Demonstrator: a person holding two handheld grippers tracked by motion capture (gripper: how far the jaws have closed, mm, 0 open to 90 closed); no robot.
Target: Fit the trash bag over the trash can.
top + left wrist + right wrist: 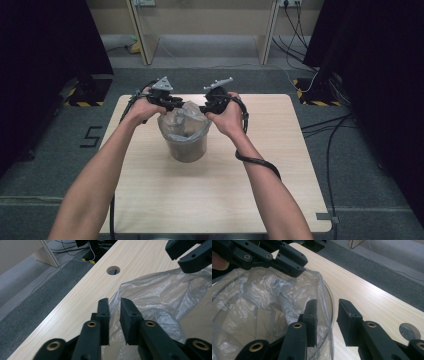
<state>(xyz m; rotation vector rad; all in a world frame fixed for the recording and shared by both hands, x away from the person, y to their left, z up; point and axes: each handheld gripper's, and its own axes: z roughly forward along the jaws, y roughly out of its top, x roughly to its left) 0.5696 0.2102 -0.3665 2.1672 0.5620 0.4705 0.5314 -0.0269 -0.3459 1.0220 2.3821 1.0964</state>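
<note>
The clear crinkled plastic bag liner sits in the round grey bin at the light wooden tabletop's centre. The left gripper, fingers narrow, straddles the liner's nine o'clock edge without pinching it; the right gripper, fingers half-wide, straddles three o'clock.

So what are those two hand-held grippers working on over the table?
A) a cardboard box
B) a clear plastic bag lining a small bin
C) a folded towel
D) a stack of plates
B: both the left hand-held gripper and the right hand-held gripper sit at the rim of the clear plastic bag lining the small bin.
</note>
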